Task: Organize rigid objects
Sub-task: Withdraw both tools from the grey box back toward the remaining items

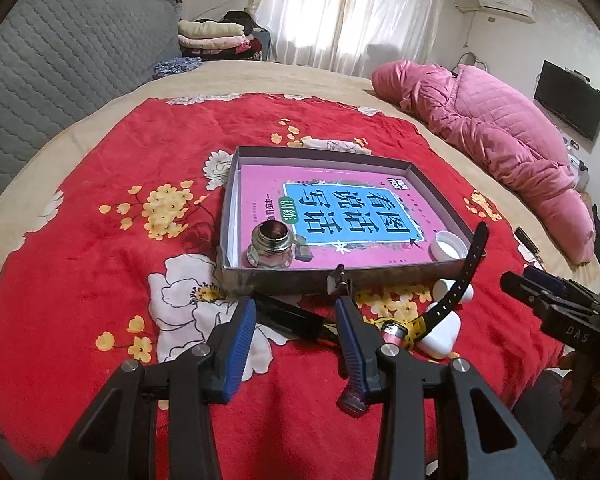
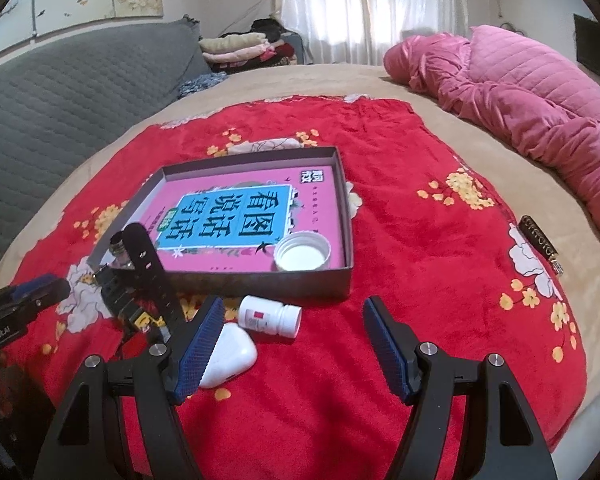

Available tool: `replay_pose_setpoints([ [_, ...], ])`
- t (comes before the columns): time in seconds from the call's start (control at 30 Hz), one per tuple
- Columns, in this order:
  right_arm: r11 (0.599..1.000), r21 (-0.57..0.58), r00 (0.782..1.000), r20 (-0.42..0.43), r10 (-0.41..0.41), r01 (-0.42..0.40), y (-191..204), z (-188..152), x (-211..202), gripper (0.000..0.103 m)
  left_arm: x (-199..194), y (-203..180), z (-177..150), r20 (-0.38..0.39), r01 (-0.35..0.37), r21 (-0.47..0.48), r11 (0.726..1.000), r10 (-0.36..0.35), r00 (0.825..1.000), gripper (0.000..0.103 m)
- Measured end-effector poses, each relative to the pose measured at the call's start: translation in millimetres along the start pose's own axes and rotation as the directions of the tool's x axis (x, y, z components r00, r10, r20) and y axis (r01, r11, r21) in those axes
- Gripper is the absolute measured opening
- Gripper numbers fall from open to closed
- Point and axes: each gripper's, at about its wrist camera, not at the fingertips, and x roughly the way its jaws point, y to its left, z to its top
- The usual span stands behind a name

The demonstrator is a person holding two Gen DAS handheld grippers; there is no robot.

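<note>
A shallow grey box (image 1: 300, 278) on the red flowered blanket holds a pink book (image 1: 340, 208), a glass ink bottle (image 1: 270, 248) and a white lid (image 1: 448, 245). In front of the box lie a black watch strap (image 2: 152, 272), a white pill bottle (image 2: 270, 316), a white earbud case (image 2: 230, 354) and a long black object (image 1: 288, 316). My left gripper (image 1: 294, 312) hovers open above the black object and grips nothing. My right gripper (image 2: 293, 308) is open, with the pill bottle lying just past its tips, nearer the left finger.
A pink quilted coat (image 1: 500, 132) lies along the bed's right side. A grey quilted headboard (image 2: 60, 92) rises at the left. A small dark item (image 2: 538, 240) rests at the blanket's right edge. Folded clothes (image 1: 216, 36) are stacked at the back.
</note>
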Motion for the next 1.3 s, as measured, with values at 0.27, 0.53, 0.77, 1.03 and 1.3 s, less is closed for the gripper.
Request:
replay_pose_setpoints([
  [0.27, 0.999, -0.031, 0.999, -0.03, 0.021, -0.022, 9, -10, 3, 0.073, 1, -9, -6, -0.022, 0.01, 0.031, 0.999, -0.009, 1.0, 0.041],
  [0.53, 0.998, -0.038, 0.998, -0.05, 0.038, -0.039, 13, -15, 4, 0.073, 3, -20, -13, -0.051, 0.014, 0.068, 0.998, -0.01, 0.999, 0.041],
  [0.77, 0.999, -0.024, 0.996, -0.075, 0.045, -0.047, 11, -18, 9, 0.073, 9, -31, -21, -0.082, 0.019, 0.114, 0.993, -0.01, 0.997, 0.041],
  [1.03, 0.996, -0.053, 0.993, -0.098, 0.059, -0.064, 18, -23, 13, 0.073, 14, -41, -29, -0.124, 0.063, 0.15, 0.987, -0.044, 0.991, 0.041],
  [1.3, 0.997, -0.045, 0.992, -0.108, 0.063, -0.068, 17, -24, 15, 0.073, 26, -43, -35, -0.19, 0.113, 0.138, 0.984, -0.085, 0.978, 0.041],
])
